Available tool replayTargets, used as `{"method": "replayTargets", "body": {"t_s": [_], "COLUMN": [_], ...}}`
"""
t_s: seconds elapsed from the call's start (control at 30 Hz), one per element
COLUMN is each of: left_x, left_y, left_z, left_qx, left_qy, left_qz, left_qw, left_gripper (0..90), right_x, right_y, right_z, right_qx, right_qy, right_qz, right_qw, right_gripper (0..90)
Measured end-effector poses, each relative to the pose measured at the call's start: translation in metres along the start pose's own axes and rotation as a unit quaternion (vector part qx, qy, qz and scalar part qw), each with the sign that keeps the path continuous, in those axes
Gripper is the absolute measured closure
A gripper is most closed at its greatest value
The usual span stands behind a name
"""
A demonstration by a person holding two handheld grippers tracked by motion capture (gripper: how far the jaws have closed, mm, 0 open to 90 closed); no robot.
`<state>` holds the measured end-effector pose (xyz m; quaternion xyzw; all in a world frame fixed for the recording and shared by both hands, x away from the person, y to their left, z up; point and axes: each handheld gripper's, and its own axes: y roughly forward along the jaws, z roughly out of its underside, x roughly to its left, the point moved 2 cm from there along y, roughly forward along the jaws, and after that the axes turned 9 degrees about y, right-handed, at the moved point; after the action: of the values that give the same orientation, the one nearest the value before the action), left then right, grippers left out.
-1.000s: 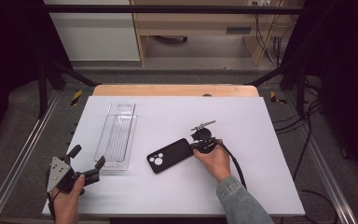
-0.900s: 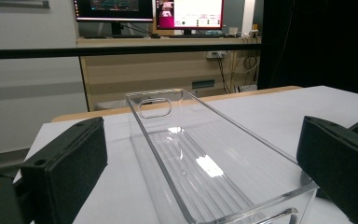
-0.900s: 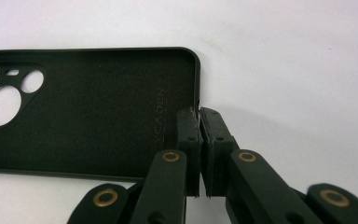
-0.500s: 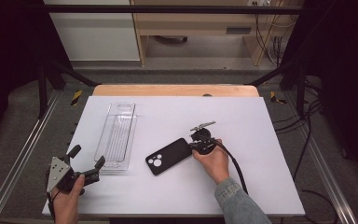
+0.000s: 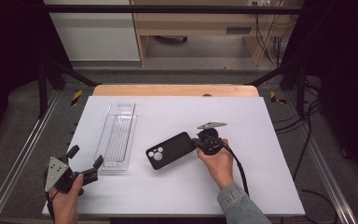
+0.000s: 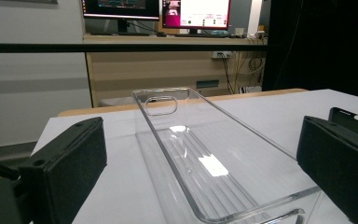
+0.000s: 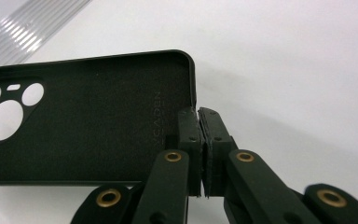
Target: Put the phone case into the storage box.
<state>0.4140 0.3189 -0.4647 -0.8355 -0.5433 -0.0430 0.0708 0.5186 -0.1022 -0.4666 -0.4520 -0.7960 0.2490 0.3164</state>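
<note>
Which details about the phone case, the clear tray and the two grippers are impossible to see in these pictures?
- Phone case, right gripper view: its left end is cut off by the frame edge.
- Clear tray, left gripper view: near end cut off at the bottom edge.
- Right gripper, high view: jaws too small to judge.
- Left gripper, left gripper view: jaw tips cut off.

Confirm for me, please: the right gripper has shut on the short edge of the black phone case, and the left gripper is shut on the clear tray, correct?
Not quite. The left gripper is open: the left gripper view shows its jaws wide apart before the clear tray's near end. The right gripper is indeed shut on the black phone case's short edge.
</note>
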Motion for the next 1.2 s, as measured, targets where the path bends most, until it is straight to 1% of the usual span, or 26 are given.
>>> {"method": "replayTargets", "body": {"t_s": [0.07,0.13,0.3,0.37,0.5,0.6,0.67,0.73,0.8,0.9,0.97,1.0,1.07,1.17,1.2], "left_x": [0.0,0.0,0.0,0.001,0.002,0.0,-0.001,-0.004,-0.005,-0.006,-0.007,-0.007,-0.009,-0.013,-0.015], "left_y": [-0.001,-0.001,-0.004,-0.006,-0.007,-0.009,-0.009,-0.01,-0.01,-0.012,-0.012,-0.012,-0.011,-0.008,-0.007], "left_z": [0.0,0.0,-0.001,-0.001,-0.002,-0.003,-0.004,-0.006,-0.007,-0.009,-0.012,-0.013,-0.016,-0.024,-0.027], "left_qx": [0.0,0.0,0.0,0.002,0.003,0.004,0.004,0.003,0.005,0.008,0.012,0.012,0.015,0.019,0.022], "left_qy": [-0.002,-0.004,-0.004,-0.002,-0.006,-0.005,-0.003,-0.001,0.0,0.001,-0.005,-0.005,-0.005,-0.008,-0.012], "left_qz": [-0.002,-0.003,-0.007,-0.009,-0.014,-0.014,-0.012,-0.012,-0.013,-0.021,-0.031,-0.032,-0.037,-0.037,-0.036], "left_qw": [1.0,1.0,1.0,1.0,0.9999,0.9999,0.9999,0.9999,0.9999,0.9997,0.9994,0.9994,0.9992,0.9991,0.9991], "left_gripper": [1.1,1.1,1.1,1.1,1.1,1.1,1.1,1.1,1.1,0.7,0.6,0.5,0.6,0.6,0.7], "right_x": [-0.002,-0.004,-0.01,-0.01,-0.011,-0.009,-0.008,-0.007,-0.006,-0.005,-0.005,-0.005,-0.004,-0.004,-0.004], "right_y": [-0.004,-0.006,-0.012,-0.015,-0.02,-0.022,-0.023,-0.025,-0.026,-0.029,-0.031,-0.031,-0.032,-0.035,-0.036], "right_z": [0.004,0.007,0.012,0.013,0.014,0.014,0.014,0.014,0.014,0.016,0.018,0.019,0.02,0.021,0.021], "right_qx": [-0.011,-0.022,-0.036,-0.044,-0.061,-0.073,-0.08,-0.092,-0.105,-0.121,-0.132,-0.135,-0.14,-0.153,-0.156], "right_qy": [0.008,0.009,0.024,0.021,0.023,0.025,0.02,0.016,0.014,0.015,0.016,0.016,0.009,0.007,0.009], "right_qz": [0.001,0.004,-0.005,-0.006,-0.012,-0.015,-0.014,-0.015,-0.02,-0.025,-0.026,-0.029,-0.024,-0.026,-0.029], "right_qw": [0.9999,0.9997,0.999,0.9988,0.9978,0.9969,0.9965,0.9955,0.9942,0.9922,0.9907,0.9904,0.9898,0.9878,0.9874], "right_gripper": [88.6,88.6,88.6,88.6,88.6,88.7,88.7,88.6,88.7,88.7,88.7,88.7,88.7,88.7,88.7]}}
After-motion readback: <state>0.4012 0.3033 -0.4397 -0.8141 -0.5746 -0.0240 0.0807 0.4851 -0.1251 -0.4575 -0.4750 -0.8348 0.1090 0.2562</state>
